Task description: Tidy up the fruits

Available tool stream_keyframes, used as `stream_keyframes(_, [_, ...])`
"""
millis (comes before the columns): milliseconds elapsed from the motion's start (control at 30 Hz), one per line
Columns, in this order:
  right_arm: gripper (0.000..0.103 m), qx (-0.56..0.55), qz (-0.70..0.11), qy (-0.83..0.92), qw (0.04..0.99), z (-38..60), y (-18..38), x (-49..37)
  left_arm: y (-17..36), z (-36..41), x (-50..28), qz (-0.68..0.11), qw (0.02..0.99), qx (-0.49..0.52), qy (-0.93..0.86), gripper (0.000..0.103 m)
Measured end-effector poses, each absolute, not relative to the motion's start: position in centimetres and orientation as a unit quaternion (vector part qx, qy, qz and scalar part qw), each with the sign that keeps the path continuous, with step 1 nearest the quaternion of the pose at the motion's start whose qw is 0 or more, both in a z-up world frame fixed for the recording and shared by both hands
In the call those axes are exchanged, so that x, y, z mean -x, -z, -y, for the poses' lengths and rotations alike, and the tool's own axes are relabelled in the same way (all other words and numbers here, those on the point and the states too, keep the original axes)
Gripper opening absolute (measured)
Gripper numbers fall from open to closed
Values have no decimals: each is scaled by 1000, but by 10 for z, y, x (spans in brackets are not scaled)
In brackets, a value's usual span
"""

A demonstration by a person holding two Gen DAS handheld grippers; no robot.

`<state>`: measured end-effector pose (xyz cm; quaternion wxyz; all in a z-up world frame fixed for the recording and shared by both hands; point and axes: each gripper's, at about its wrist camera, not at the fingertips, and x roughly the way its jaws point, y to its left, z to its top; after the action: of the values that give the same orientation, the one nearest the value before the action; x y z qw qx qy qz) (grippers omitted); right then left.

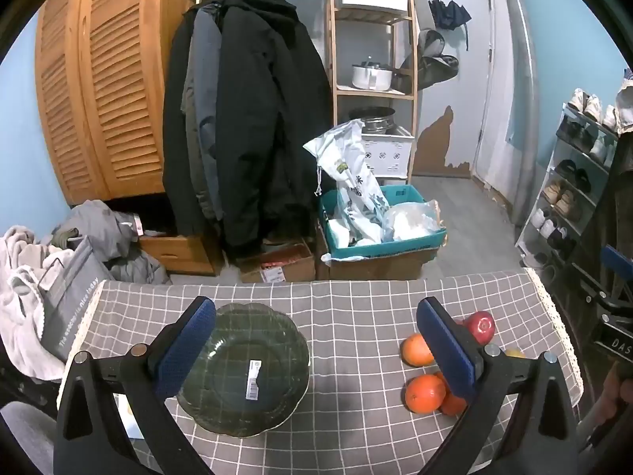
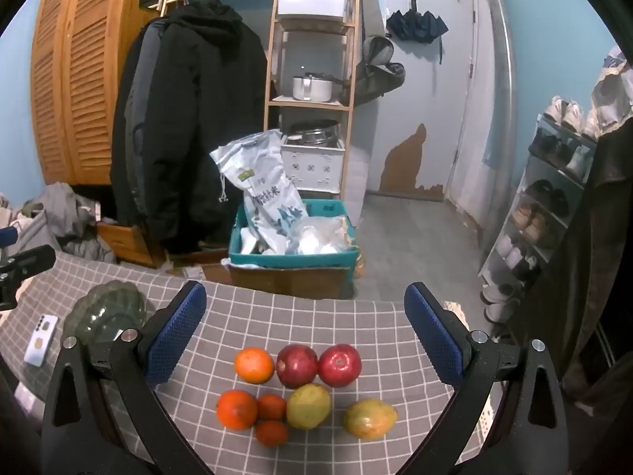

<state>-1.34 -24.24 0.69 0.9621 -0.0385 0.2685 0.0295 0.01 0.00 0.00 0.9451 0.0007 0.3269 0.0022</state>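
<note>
Green glass plate [image 1: 253,372] bare under left gripper [image 1: 316,350], ready for fruit; red apples [image 2: 339,365], oranges [image 2: 253,365] clustered beneath right gripper [image 2: 304,332]. Both sets of fingers wide apart, empty.

On the grey checked tablecloth [image 2: 316,316] the fruit lies in a loose cluster. At the back, an orange [image 2: 254,365] and two red apples [image 2: 296,365] [image 2: 340,365] form a touching row. In front sit a larger orange [image 2: 236,409], two small tangerines [image 2: 271,407] [image 2: 271,432], a yellow-green pear [image 2: 308,405] and, slightly apart, a mango [image 2: 369,418]. A dark green scalloped glass plate [image 1: 243,368], empty, with a barcode sticker, stands well to the left.
</note>
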Motion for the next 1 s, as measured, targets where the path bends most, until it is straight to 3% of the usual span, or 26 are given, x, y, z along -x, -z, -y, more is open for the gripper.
stream_keyframes(1000, [99, 42, -268, -28, 962, 239, -8, 14, -8, 4, 3, -318, 948, -7, 5, 102])
